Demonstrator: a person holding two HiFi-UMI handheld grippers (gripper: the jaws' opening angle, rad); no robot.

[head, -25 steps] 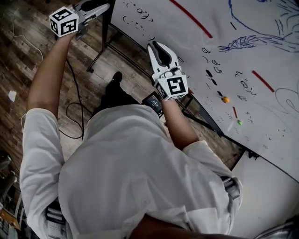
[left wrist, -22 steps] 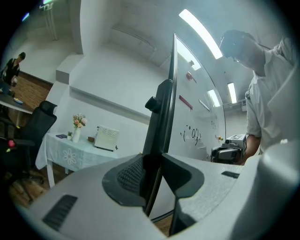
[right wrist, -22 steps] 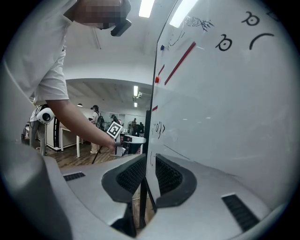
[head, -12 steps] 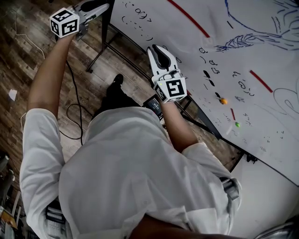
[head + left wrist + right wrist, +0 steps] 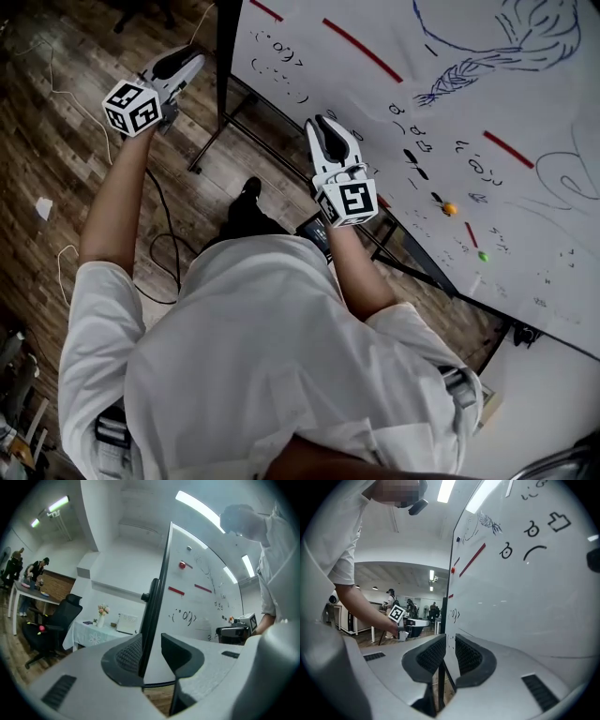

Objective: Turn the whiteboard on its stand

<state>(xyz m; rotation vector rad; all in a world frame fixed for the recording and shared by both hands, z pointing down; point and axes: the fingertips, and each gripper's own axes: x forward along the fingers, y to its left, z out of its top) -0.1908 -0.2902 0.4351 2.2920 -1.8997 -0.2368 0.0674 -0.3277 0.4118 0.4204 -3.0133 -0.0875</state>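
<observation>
Whiteboard stands on its stand on the wood floor, to the front and right of the person. Its marked face fills the upper right of the head view. Left tongs: about half open, closed on the black side bar at the board's left edge. 1 pad lies flat on the bar, the other sits on the white-face side. Right tongs: nearly together, pinching the thin lower edge of the board, with the white face to 1 side of the pads. Step in hand, as I read it: both holds are set, and the turn is either starting or in progress. It does not look finished, since both tongs are on the board. Next move calls for the 2 tongs to travel together round the stand's axis with a firm grip, and for the person's feet to stay off the stand's splayed legs nearby. Risk: the thin lower edge could slip from the narrow right pinch if the 2 arms pull unevenly. Containers: only 1 made out, a small vase on the far desk in the left gripper view, holding flowers.
</observation>
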